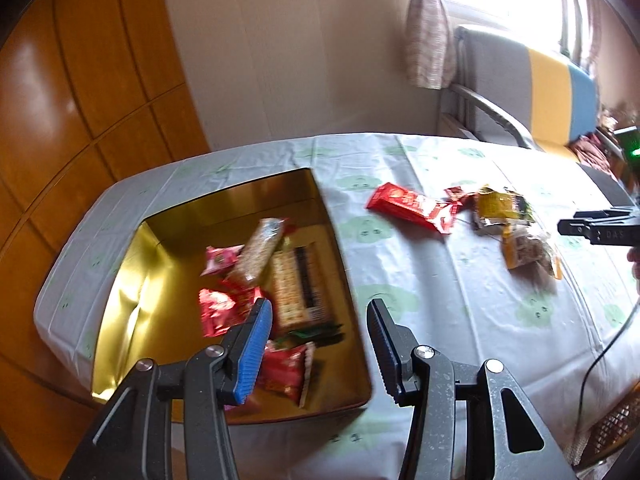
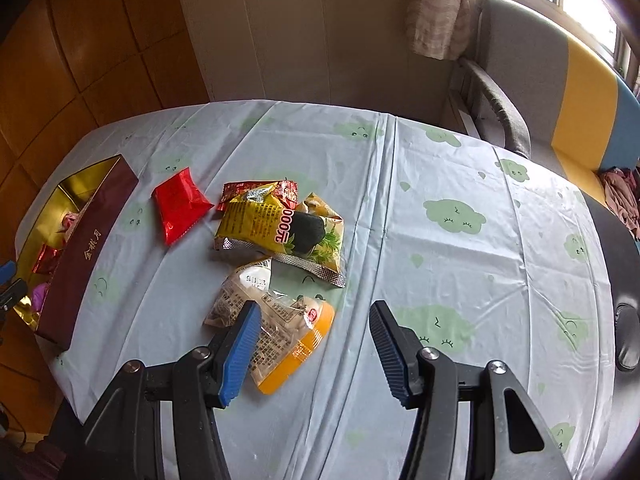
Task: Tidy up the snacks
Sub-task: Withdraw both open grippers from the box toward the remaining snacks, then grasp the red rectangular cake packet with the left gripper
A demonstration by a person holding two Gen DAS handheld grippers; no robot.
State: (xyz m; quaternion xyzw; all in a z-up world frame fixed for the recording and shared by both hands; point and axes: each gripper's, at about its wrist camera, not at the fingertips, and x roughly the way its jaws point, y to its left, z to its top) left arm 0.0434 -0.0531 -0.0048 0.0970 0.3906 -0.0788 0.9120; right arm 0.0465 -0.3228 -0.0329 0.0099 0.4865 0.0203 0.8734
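A table [image 2: 440, 184] under a pale cloth printed with green clouds fills both views. Behind it stand a wood-panelled wall [image 1: 80, 92], a curtain [image 1: 428, 40] and a chair [image 2: 532, 80] striped grey, yellow and blue.

At the table's left end sits an open box [image 1: 168, 264], gold inside and dark maroon outside, with gold characters on its side wall. In it lie several snacks: red foil packets [image 1: 220, 308], a pink packet [image 1: 220, 258], a long cracker pack [image 1: 260, 250] and a flat biscuit pack [image 1: 296, 288], piled loosely.

Still out on the cloth, right of the box, are a red packet [image 2: 180, 204], a small red wrapper [image 2: 260, 190] partly under a yellow bag [image 2: 280, 228], and a clear pack with an orange end [image 2: 280, 324] nearest the camera.

The left gripper [image 1: 320, 344] hangs over the box's near right corner, jaws spread with nothing between them. The right gripper [image 2: 312, 344] hangs above the clear pack, jaws also spread; its left finger overlaps the pack in view, but the pads do not press on it.
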